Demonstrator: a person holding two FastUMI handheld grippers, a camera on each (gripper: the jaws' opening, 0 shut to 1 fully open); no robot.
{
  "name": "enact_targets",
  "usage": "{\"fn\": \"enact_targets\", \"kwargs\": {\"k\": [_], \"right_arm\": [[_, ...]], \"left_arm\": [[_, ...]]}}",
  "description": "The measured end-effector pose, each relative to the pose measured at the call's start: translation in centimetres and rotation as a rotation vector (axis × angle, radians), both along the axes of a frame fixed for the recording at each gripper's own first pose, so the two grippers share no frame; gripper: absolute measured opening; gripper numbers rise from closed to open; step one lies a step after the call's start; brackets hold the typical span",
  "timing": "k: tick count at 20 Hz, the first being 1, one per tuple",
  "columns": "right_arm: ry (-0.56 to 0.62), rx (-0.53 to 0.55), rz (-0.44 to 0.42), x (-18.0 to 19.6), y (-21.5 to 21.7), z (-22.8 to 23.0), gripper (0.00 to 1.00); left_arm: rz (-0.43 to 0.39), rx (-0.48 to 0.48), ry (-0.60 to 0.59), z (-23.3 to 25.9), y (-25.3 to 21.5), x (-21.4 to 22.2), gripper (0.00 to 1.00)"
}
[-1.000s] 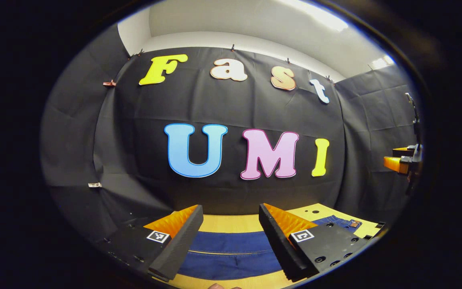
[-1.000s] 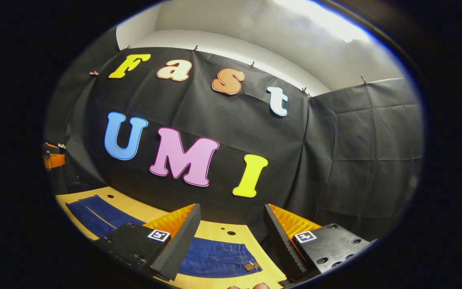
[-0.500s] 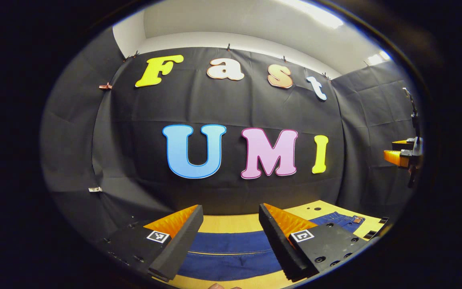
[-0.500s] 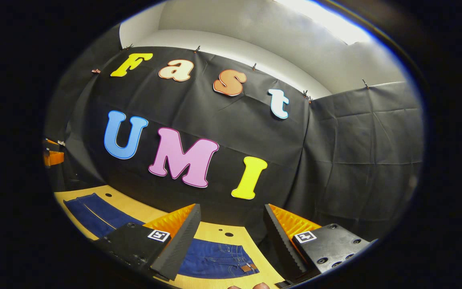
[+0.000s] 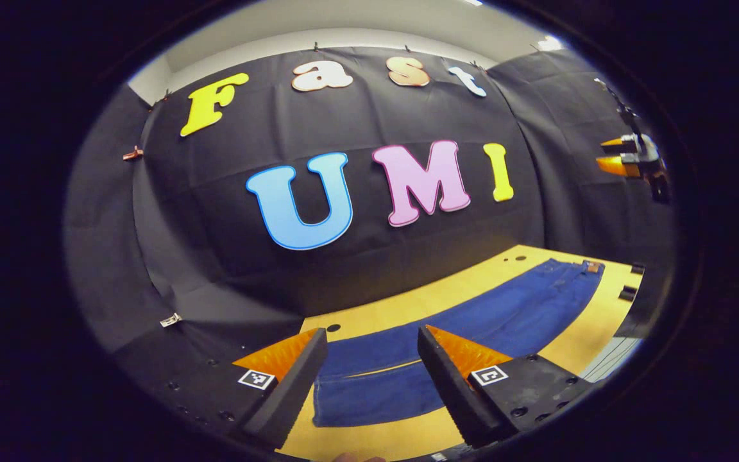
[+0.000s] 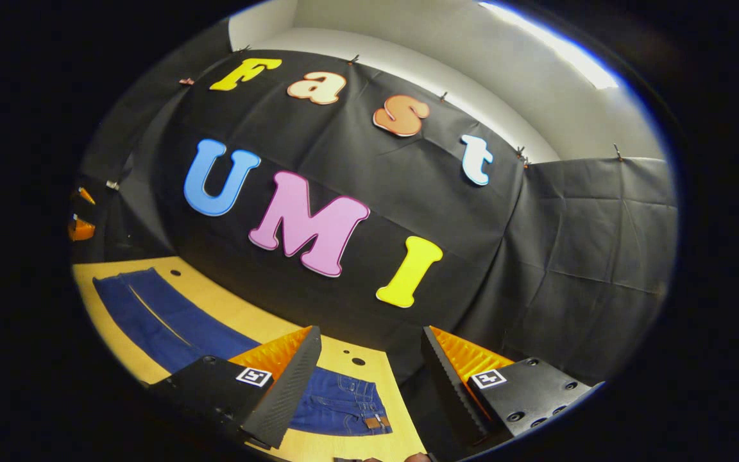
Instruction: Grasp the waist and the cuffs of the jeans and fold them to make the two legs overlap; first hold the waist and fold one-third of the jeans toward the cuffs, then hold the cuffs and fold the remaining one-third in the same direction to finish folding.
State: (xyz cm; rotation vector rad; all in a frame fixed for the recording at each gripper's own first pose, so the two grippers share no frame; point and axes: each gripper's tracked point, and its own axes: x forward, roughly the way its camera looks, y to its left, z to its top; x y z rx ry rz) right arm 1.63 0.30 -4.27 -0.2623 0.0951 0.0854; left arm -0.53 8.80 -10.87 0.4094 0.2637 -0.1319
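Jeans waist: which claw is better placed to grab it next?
Right. The right claw hangs open just above the waist of the jeans. The left claw, also open, is over the cuffs.

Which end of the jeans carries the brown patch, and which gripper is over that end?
The waist end, with pockets and the brown patch, lies under the right gripper; the plain cuff end is under the left gripper.
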Motion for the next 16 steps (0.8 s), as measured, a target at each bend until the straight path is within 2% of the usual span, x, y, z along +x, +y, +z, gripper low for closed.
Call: {"fn": "enact_targets", "kwargs": {"k": [3,6,13,16], "right_arm": [[0.090,-0.154,0.076,-0.6,0.6,-4.5,0.96],[0.151,-0.278,0.152,-0.8,1.1,-9.0,0.96],[0.303,-0.524,0.408,0.7,3.3,-19.7,0.96],[0.331,-0.618,0.462,2.9,2.9,-23.6,0.97]], "left_arm": [[-0.097,0.208,0.131,-6.4,1.9,0.7,0.96],[-0.253,0.384,0.271,-12.5,2.6,0.6,0.96],[-0.515,0.678,0.505,-21.8,7.0,1.5,0.95],[-0.572,0.786,0.601,-24.3,9.3,1.9,0.95]]}}
